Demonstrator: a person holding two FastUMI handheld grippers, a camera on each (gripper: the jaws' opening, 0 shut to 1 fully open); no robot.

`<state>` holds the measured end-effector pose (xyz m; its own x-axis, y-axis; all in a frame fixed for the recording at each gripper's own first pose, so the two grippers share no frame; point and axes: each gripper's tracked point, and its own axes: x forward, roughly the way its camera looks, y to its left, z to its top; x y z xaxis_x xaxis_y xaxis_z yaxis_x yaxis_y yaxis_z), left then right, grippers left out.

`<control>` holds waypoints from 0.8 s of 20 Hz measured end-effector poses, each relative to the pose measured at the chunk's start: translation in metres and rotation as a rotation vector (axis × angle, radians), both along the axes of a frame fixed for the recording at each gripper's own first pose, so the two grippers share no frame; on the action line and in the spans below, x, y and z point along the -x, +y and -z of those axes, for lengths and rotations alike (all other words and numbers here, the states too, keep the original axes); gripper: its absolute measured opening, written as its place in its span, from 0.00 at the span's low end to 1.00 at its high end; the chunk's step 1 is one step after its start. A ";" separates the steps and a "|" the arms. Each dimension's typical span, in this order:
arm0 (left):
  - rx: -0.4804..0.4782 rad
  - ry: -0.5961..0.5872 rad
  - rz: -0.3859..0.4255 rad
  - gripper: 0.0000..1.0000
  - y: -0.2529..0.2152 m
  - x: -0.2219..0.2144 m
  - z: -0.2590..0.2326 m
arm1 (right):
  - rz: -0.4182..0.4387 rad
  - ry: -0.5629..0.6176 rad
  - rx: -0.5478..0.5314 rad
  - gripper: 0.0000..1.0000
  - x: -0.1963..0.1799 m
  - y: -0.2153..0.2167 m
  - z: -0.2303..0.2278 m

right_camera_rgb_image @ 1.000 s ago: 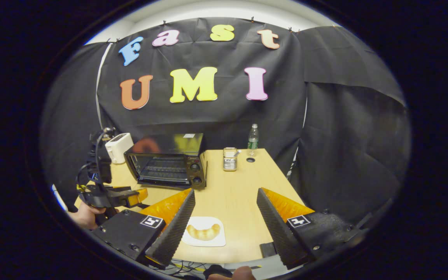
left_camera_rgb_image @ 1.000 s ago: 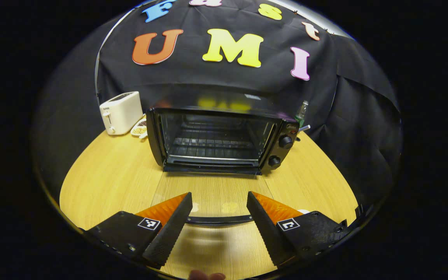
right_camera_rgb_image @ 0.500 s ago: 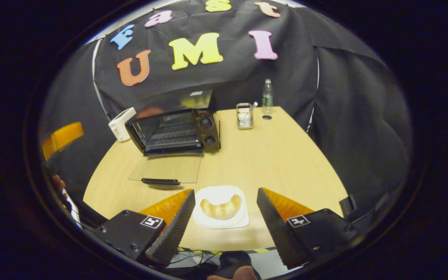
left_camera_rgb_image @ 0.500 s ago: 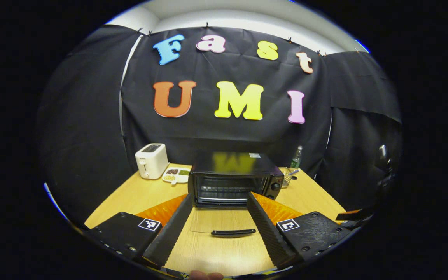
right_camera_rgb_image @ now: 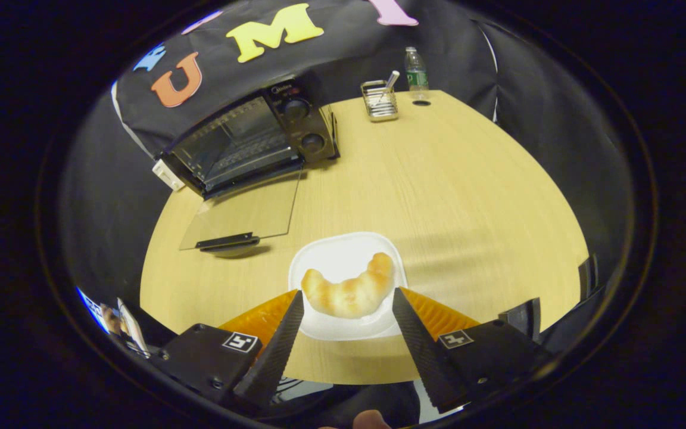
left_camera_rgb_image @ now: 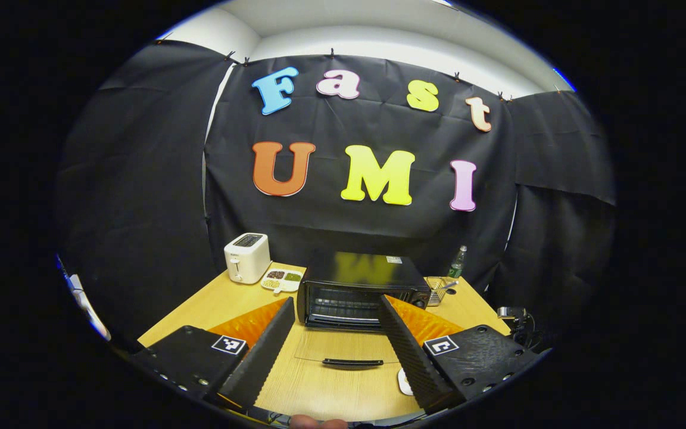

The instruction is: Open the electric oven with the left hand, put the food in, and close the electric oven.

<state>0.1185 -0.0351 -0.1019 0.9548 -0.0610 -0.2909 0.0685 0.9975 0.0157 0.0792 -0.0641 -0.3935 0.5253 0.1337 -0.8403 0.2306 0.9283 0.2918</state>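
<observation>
The black electric oven [left_camera_rgb_image: 362, 292] [right_camera_rgb_image: 248, 140] stands on the wooden table with its glass door [right_camera_rgb_image: 242, 215] folded flat down; the door handle [left_camera_rgb_image: 352, 363] faces me. A golden croissant [right_camera_rgb_image: 349, 290] lies on a white square plate [right_camera_rgb_image: 343, 257] near the table's front edge. My right gripper [right_camera_rgb_image: 347, 295] hangs open just above the plate, one finger on each side of the croissant, not touching it. In the left gripper view, my left gripper [left_camera_rgb_image: 336, 301] is open and pulled back from the oven, holding nothing.
A white toaster [left_camera_rgb_image: 248, 257] and a divided snack dish [left_camera_rgb_image: 282, 279] sit left of the oven. A metal cutlery holder [right_camera_rgb_image: 381, 98] and a water bottle [right_camera_rgb_image: 417, 70] stand at the back right. Bare tabletop [right_camera_rgb_image: 474, 179] spreads right of the oven.
My left gripper drew back and up from the open oven door. My right gripper tilted down and closed in over the plate until its fingers flanked the croissant.
</observation>
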 end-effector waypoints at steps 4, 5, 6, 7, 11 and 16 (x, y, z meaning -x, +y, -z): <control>-0.009 0.016 -0.022 0.93 -0.006 -0.009 0.000 | 0.030 0.077 -0.044 0.83 -0.003 -0.005 0.022; -0.012 0.017 -0.022 0.93 -0.009 -0.011 0.001 | 0.041 0.098 -0.066 0.81 -0.002 -0.006 0.026; -0.018 0.023 -0.026 0.93 -0.011 -0.014 0.003 | 0.053 0.114 -0.102 0.80 -0.003 -0.005 0.029; -0.024 0.032 -0.034 0.93 -0.012 -0.017 0.005 | 0.056 0.127 -0.136 0.78 -0.003 -0.003 0.032; -0.004 0.065 -0.073 0.93 -0.024 -0.024 0.013 | 0.050 0.164 -0.249 0.70 -0.003 0.000 0.036; -0.006 0.081 -0.079 0.93 -0.033 -0.024 0.015 | 0.045 0.190 -0.306 0.45 -0.001 -0.003 0.033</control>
